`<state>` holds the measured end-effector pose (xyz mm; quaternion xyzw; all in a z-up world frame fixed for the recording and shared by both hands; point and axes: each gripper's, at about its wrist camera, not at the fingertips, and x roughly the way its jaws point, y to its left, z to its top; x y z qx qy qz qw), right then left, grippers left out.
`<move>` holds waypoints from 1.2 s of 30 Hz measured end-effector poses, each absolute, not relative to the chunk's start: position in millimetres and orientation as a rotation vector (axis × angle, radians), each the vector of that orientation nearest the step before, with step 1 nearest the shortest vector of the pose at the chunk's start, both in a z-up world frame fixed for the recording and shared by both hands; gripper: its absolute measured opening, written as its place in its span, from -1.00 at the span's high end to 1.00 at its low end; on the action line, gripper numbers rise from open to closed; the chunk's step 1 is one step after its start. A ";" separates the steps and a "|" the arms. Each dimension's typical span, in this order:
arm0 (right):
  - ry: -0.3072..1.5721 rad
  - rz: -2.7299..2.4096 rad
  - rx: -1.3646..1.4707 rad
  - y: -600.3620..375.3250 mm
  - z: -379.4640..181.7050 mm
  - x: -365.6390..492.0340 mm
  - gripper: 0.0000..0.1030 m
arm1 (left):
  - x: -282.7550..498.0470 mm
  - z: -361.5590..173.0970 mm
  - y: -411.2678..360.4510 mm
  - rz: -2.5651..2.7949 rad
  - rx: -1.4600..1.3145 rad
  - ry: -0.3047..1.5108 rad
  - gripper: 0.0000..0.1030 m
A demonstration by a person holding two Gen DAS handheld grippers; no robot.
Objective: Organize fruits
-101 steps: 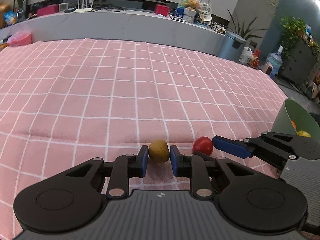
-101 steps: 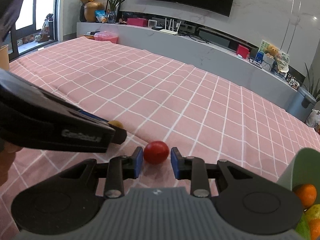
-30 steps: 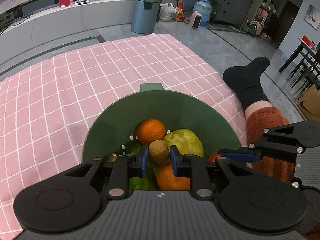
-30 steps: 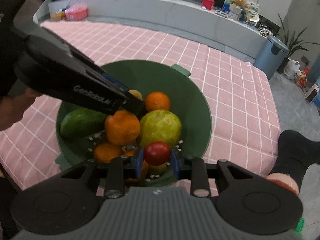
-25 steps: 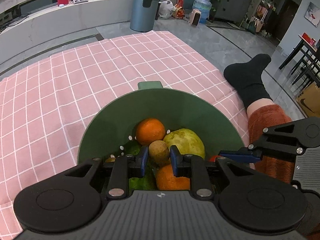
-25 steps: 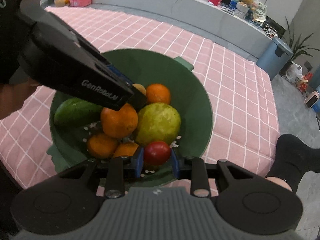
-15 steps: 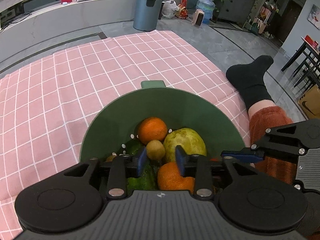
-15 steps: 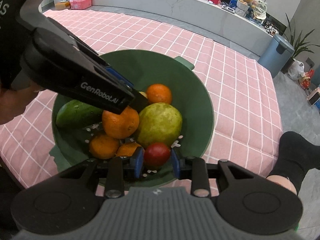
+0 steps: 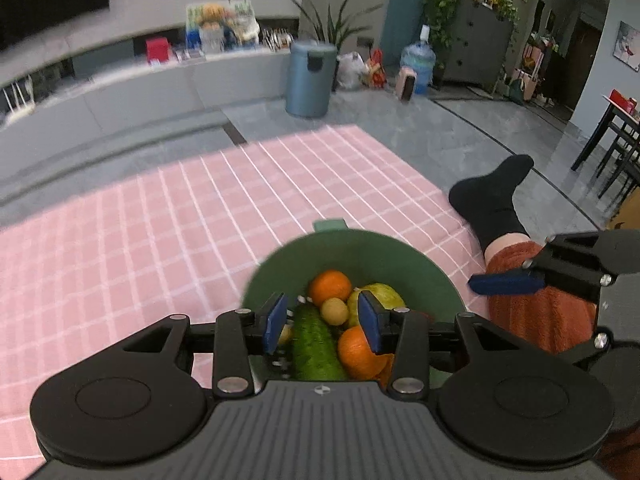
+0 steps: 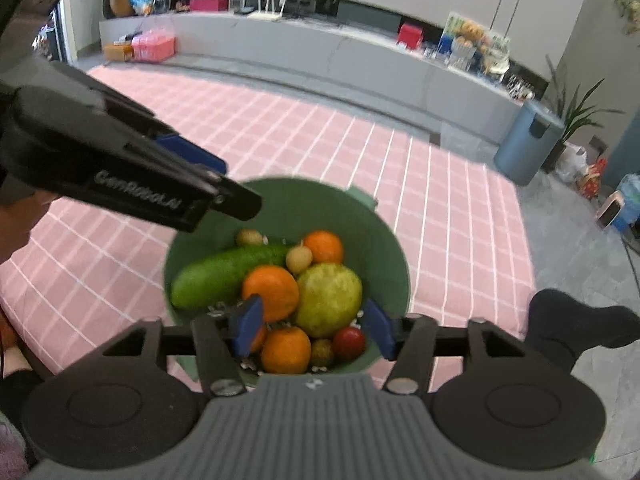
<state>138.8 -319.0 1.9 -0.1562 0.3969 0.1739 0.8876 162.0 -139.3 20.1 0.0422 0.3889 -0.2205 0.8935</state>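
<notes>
A green bowl (image 9: 360, 246) (image 10: 386, 240) sits near the edge of the pink checked cloth. It holds oranges (image 10: 271, 292), a pale green guava (image 10: 329, 298), a cucumber (image 10: 224, 270), a small brown fruit (image 9: 335, 311) (image 10: 299, 259) and a red tomato (image 10: 349, 343). My left gripper (image 9: 322, 322) is open and empty above the bowl, over the brown fruit. My right gripper (image 10: 314, 330) is open and empty above the bowl's near side; the tomato lies below it among the fruit.
The pink checked cloth (image 9: 140, 232) spreads left and behind the bowl. A person's leg in a black sock (image 9: 494, 196) lies just right of the bowl. A grey bin (image 9: 310, 78) and a low grey counter (image 10: 320, 56) stand beyond the cloth.
Both grippers opened. The brown fruit dropped from the left one and the tomato from the right one into the bowl. Both grippers then lifted and drew back.
</notes>
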 end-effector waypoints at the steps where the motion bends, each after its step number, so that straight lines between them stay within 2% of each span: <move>1: 0.808 0.353 -0.317 -316.4 7.0 134.1 -0.16 | 155.0 25.7 -136.0 -0.448 0.098 0.783 -0.01; 3: 0.781 0.341 -0.294 -311.5 16.4 125.1 -0.32 | 140.4 37.4 -128.7 -0.430 0.117 0.735 -0.06; 7: 0.713 0.310 -0.243 -300.9 33.9 104.9 -0.45 | 115.1 55.4 -114.5 -0.390 0.122 0.651 -0.16; 9: 0.676 0.288 -0.210 -296.1 40.3 94.3 -0.67 | 104.6 60.5 -107.6 -0.358 0.117 0.618 -0.22; 16: 0.537 0.222 -0.097 -276.6 57.6 56.1 -0.77 | 59.4 68.9 -88.7 -0.253 0.113 0.461 -0.70; 19: 0.455 0.211 -0.064 -269.5 59.8 32.7 -0.85 | 41.3 66.7 -83.4 -0.185 0.114 0.397 -0.79; 21: 0.404 0.208 -0.054 -265.2 59.7 20.2 -0.91 | 32.7 63.2 -80.4 -0.128 0.123 0.381 -0.80; 27: 0.294 0.162 -0.074 -245.2 43.1 -14.4 -0.91 | 16.8 42.8 -64.9 0.010 0.116 0.360 -0.80; 36: 0.321 0.110 -0.102 -233.6 0.0 -38.3 -0.91 | 10.6 3.4 -40.8 0.133 0.078 0.432 -0.80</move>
